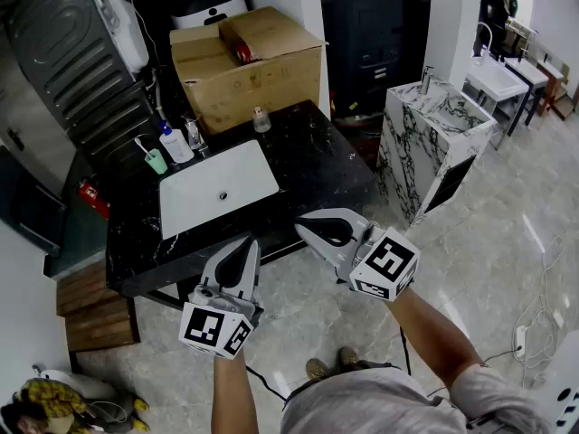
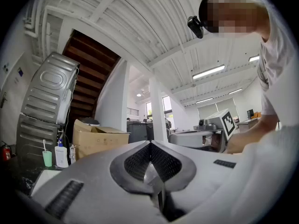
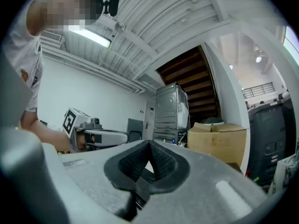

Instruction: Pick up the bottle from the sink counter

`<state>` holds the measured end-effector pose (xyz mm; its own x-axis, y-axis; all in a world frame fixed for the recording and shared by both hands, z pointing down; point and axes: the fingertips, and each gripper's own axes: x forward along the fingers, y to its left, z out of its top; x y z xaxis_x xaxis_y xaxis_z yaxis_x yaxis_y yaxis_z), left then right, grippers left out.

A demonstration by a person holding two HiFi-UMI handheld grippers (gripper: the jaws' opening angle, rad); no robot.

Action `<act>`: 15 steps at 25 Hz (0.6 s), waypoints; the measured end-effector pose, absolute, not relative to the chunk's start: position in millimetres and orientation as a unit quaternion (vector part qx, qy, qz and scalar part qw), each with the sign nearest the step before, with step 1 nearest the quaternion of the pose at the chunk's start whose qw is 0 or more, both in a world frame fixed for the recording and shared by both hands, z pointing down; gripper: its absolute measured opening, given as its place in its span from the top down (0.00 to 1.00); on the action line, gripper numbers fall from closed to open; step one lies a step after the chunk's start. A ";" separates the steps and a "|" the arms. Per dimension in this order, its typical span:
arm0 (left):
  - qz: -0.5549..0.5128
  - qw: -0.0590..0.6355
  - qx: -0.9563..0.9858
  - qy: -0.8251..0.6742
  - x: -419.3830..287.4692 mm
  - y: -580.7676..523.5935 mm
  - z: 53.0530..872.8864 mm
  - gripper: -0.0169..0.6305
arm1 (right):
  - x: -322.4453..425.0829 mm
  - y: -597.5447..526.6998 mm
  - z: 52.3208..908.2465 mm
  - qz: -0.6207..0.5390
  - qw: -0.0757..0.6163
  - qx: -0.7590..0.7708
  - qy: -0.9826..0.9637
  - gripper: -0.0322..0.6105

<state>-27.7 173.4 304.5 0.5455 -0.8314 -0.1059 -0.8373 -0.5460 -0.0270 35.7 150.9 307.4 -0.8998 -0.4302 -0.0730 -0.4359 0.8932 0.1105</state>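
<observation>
On the black marble sink counter (image 1: 317, 165), a white bottle with a blue pump (image 1: 175, 145) stands at the back left, behind the white basin (image 1: 215, 188). A small clear bottle (image 1: 194, 135) is beside it, and another small bottle (image 1: 261, 120) stands by the cardboard box. My left gripper (image 1: 246, 243) is shut and empty, in front of the counter's near edge. My right gripper (image 1: 304, 227) is also shut and empty, over that same edge, well short of the bottles. The left gripper view shows the pump bottle (image 2: 60, 156) far off at the left.
A green cup with a toothbrush (image 1: 156, 160) stands left of the pump bottle. A big cardboard box (image 1: 249, 66) sits at the counter's back. A marble-patterned pedestal (image 1: 434, 143) stands to the right, and a grey appliance (image 1: 77, 52) leans at the back left. Wooden steps (image 1: 90, 310) lie lower left.
</observation>
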 end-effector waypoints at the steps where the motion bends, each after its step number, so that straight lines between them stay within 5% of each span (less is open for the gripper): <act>1: 0.041 0.038 -0.878 0.475 -27.2 172.7 304.5 0.97 | 36.5 150.2 307.0 0.061 0.026 -0.222 0.973 0.95; 15: 0.040 0.036 -0.869 0.491 -16.9 163.5 303.7 0.97 | 52.8 139.3 304.7 0.054 0.040 -0.208 0.976 0.95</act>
<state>-16.9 163.5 303.7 0.5139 -0.8514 -0.1047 -0.8572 -0.5145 -0.0233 52.8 139.3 304.7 -0.9100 -0.4023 -0.1007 -0.4109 0.9074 0.0883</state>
